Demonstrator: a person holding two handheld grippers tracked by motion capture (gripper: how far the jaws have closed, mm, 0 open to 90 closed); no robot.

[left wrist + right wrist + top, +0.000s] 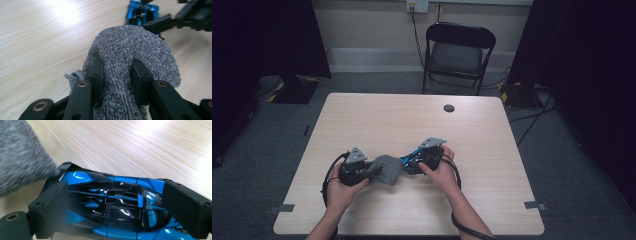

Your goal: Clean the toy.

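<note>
A: What does the high view show?

B: A person sits at a pale wooden desk point(412, 120), forearms coming in from the bottom edge. The left hand point(341, 192) holds the left claw point(364, 172) and the right hand point(443, 172) holds the right claw point(409, 162). The two claws point toward each other near the front middle of the desk. A grey cloth point(385, 169) is bunched between them, and a blue and black toy car point(412, 159) sits at the right claw's tip, touching the cloth. An empty black folding chair point(458, 52) stands on the floor beyond the far edge of the desk.

A: And the left gripper view?

B: The left claw point(116, 72) is closed on the grey cloth point(132, 47). Both black fingers point(96, 72) press into a thick fold of the fabric, which bulges out over and past them. Beyond the cloth is the toy car point(142, 12), with the dark linkage of the other claw beside it.

A: And the right gripper view?

B: The right claw point(117, 207) is clamped on the toy car point(112, 205), one pad at each end of its glossy body, so it stands fairly wide. The car is turned sideways across the jaws. The cloth point(20, 157), blurred, touches the car's upper left corner above the wood grain of the desk point(150, 147).
</note>
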